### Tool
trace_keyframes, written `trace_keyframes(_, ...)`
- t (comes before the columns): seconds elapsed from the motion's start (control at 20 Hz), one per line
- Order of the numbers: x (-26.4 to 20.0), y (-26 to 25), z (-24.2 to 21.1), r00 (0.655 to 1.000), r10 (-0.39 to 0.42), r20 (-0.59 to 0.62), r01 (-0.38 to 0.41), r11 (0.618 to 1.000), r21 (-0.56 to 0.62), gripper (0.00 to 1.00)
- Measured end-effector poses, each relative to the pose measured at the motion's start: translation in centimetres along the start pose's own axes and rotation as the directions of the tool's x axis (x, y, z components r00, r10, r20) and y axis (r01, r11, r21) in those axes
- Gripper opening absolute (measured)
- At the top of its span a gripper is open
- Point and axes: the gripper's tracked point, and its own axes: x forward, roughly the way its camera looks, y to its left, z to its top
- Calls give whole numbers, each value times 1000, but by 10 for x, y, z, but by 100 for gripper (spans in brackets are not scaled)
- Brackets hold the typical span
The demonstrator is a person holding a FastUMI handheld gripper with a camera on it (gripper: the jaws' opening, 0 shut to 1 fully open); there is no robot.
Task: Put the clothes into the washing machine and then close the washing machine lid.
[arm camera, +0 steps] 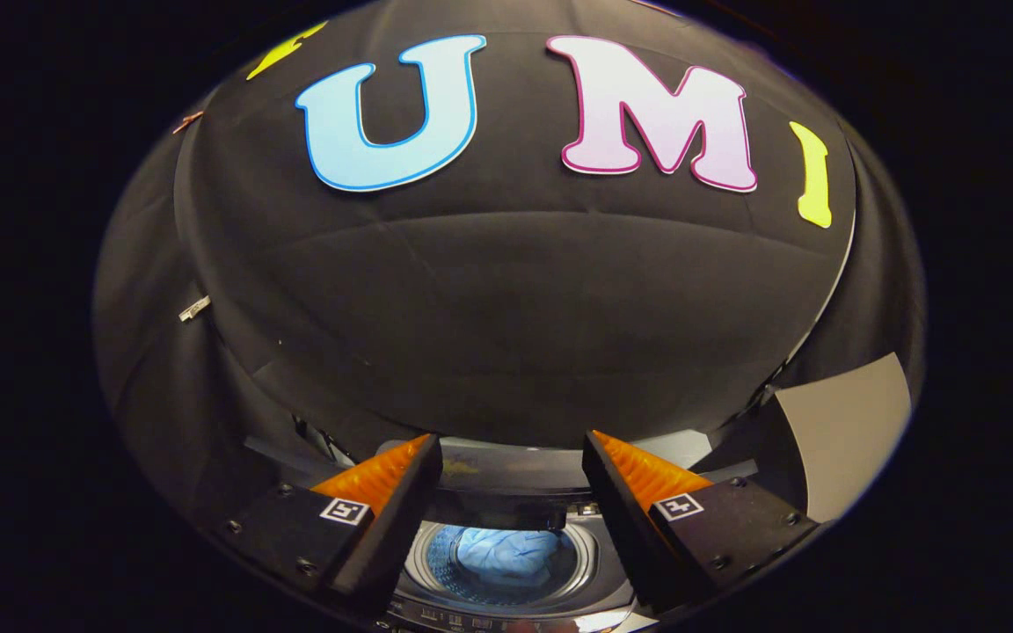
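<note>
The washing machine (506, 607) sits low between my fingers, seen from above. Its round drum (436, 563) is uncovered, and blue clothes (506, 552) lie bunched inside it. The dark lid (506, 475) stands raised at the back of the opening, just beyond the fingertips. My gripper (512, 444) hovers above the machine, open, with nothing between its two fingers.
The black cloth wall (506, 316) rises right behind the machine. A grey panel (849, 431) stands to the right of the machine. A small metal clip (194, 309) hangs on the cloth at the left.
</note>
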Motion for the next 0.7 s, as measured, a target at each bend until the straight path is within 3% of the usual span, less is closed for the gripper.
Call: trace_keyframes(0.7, -31, 2, -51, 990, -22, -142, 24, 1000, 6, 100)
